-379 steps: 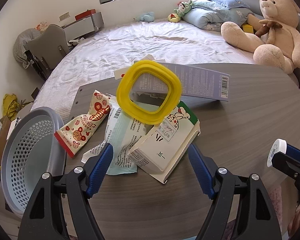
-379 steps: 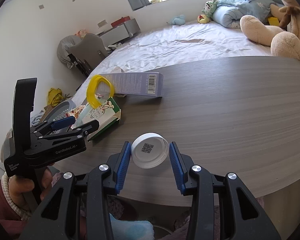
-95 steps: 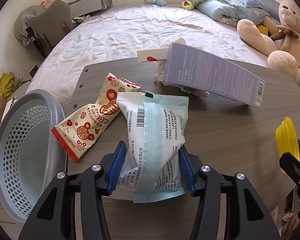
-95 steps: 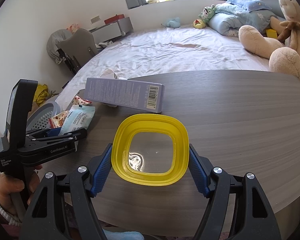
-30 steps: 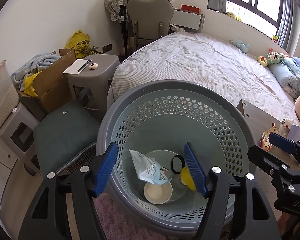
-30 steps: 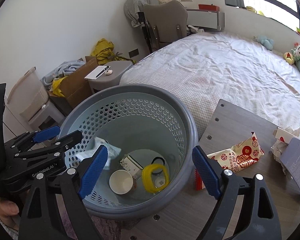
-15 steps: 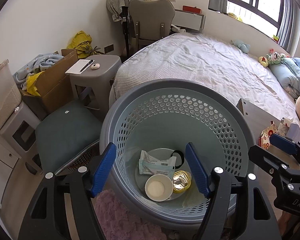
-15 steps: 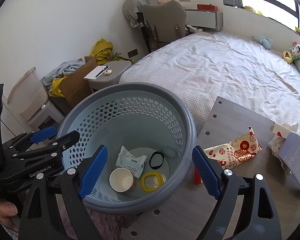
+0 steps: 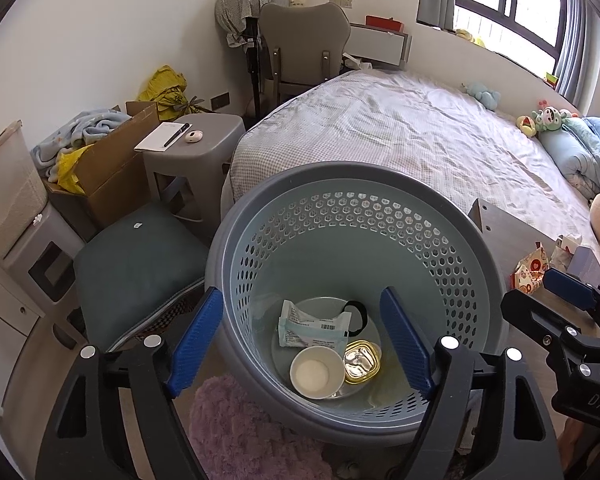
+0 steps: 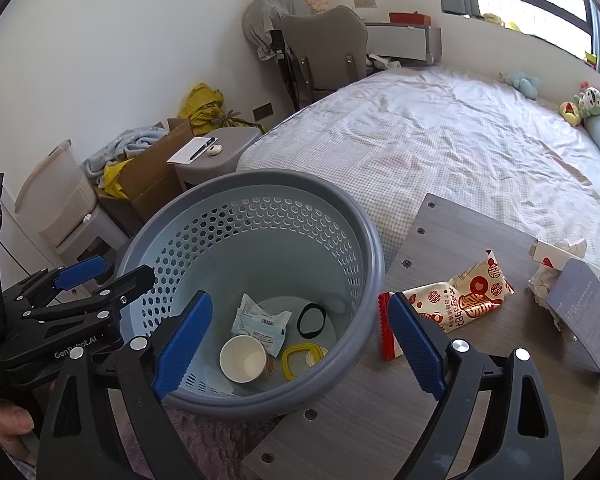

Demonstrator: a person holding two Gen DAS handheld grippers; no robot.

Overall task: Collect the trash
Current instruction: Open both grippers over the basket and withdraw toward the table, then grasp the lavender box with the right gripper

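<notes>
1. The left gripper is hanging over the mouth of the grey basket, its blue-padded jaws spread wide and holding nothing.
2. The right gripper is hovering beside it, over the basket rim and the table edge, jaws likewise spread and empty.
3. On the basket floor a white-and-green packet is lying next to a paper cup, a yellow-rimmed lid and a black ring; the same packet, cup, lid and ring are showing in the right view.
4. A red-and-cream snack wrapper is lying on the table just beside the basket, its red end near the rim.
5. Further along the table, crumpled paper, a small white carton and a lilac box are sitting together.
6. Behind the basket, a bed, a grey chair, a grey stool and a cardboard box are filling the room.
</notes>
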